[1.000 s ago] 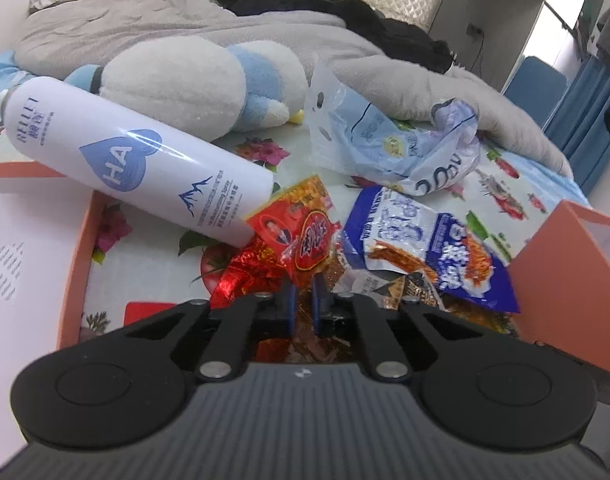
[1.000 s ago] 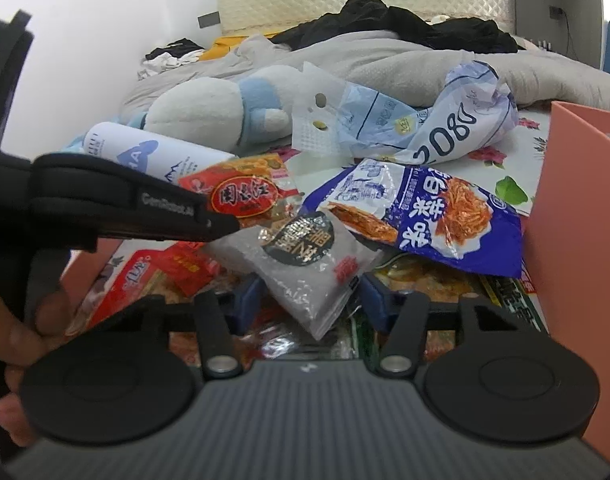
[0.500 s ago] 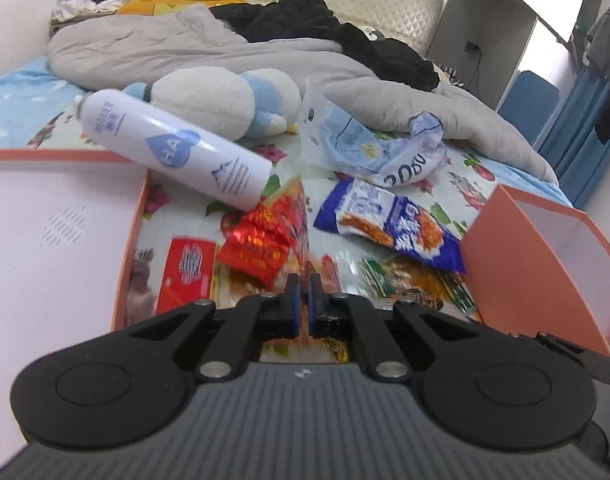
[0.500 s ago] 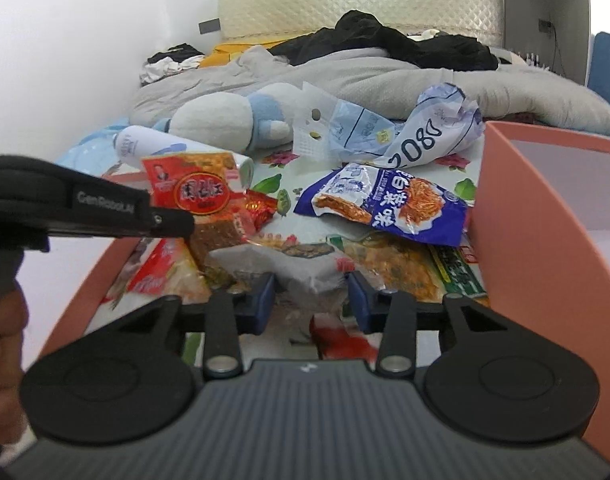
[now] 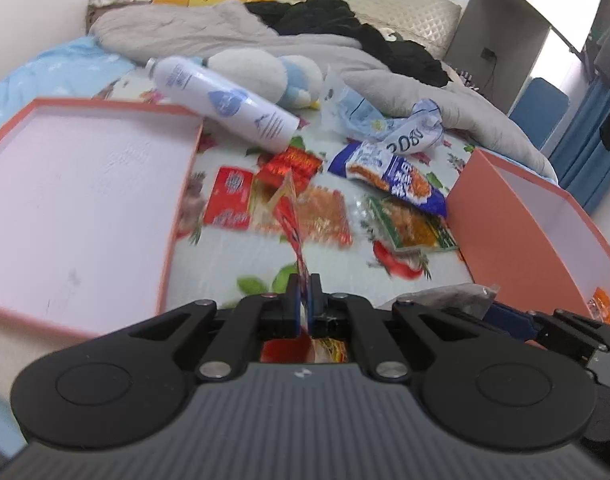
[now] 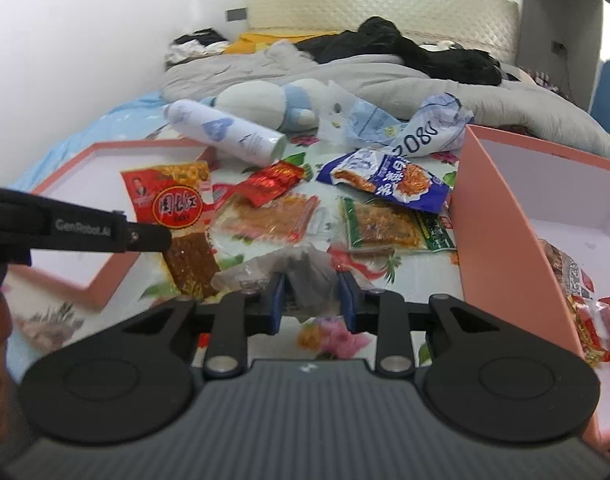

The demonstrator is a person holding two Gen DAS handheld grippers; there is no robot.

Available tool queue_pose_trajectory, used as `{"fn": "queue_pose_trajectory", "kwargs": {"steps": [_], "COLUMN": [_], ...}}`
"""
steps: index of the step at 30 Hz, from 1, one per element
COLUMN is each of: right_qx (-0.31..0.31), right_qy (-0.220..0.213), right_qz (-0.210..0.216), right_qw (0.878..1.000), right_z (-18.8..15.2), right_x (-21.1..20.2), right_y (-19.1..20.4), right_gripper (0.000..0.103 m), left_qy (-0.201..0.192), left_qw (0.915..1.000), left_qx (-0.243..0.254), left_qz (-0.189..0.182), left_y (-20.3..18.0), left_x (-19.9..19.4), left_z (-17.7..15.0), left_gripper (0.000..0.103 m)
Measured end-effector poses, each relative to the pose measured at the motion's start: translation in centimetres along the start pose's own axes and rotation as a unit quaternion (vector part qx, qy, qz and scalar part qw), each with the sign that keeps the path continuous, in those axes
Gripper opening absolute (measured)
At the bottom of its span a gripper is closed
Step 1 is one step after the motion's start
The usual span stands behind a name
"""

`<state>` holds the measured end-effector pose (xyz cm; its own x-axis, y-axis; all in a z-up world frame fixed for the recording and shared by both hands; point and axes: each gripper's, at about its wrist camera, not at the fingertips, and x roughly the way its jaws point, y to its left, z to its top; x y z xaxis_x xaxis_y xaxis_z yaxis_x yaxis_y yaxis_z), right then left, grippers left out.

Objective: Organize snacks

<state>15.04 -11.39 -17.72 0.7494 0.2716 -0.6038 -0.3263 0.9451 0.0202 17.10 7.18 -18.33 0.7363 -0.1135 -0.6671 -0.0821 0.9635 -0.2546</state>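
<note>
Left gripper [image 5: 304,300] is pinched tight on a flat red-and-yellow plastic snack packet [image 6: 173,220], held by one edge so it hangs in the air above the flowered bedsheet [image 5: 265,256], seen edge-on from the left wrist cam. Right gripper [image 6: 310,300] has a crumpled clear-grey plastic snack bag [image 6: 289,272] between its blue pads, jaws closing on it, bag bunching up. Both look light, floppy & slick, so I'd say grip near a sealed seam, not the puffy middle, or they slip/crush. Rest of the snacks, e.g. the blue-and-white printed packet [image 6: 389,180] & green-edged packet [image 6: 389,224], lie loose btwn the shallow salmon-pink cardboard lid [image 5: 77,208] and the deep salmon-pink cardboard box [image 6: 501,216], which already holds some packets
</note>
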Motion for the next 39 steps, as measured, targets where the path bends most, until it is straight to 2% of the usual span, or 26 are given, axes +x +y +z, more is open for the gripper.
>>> {"fn": "queue_pose_trajectory", "kwargs": {"steps": [13,17,28,33,39], "right_qx": [0.004,-0.003,0.023,0.053,0.046], "right_qy": [0.026,0.021,0.014,0.007,-0.002], "right_qz": [0.005,-0.006,-0.021,-0.035,-0.038], "right_qw": [1.0,1.0,0.999,0.998,0.998], "right_z": [-1.9,-2.1,-1.9,-1.4,-0.7], "right_x": [-3.9,-4.4,-5.1,-5.3,-5.9], "right_y": [0.3,0.3,-0.5,-1.3,-2.2], "right_gripper": [0.027,0.026,0.025,0.025,0.024], "left_qy": [-0.002,-0.006,-0.009,-0.001,-0.008], "left_qw": [0.9999,0.9997,0.9994,0.999,0.9984], "left_qx": [-0.003,0.002,-0.01,0.005,0.015], "left_qz": [-0.014,-0.022,-0.032,-0.044,-0.054], "left_y": [-0.9,-1.1,-1.0,-2.2,-4.0], "left_x": [-4.7,-4.8,-5.1,-5.0,-4.8], "left_z": [-2.3,-2.3,-1.4,-0.9,-0.1], "left_gripper": [0.003,0.003,0.003,0.002,0.002]}}
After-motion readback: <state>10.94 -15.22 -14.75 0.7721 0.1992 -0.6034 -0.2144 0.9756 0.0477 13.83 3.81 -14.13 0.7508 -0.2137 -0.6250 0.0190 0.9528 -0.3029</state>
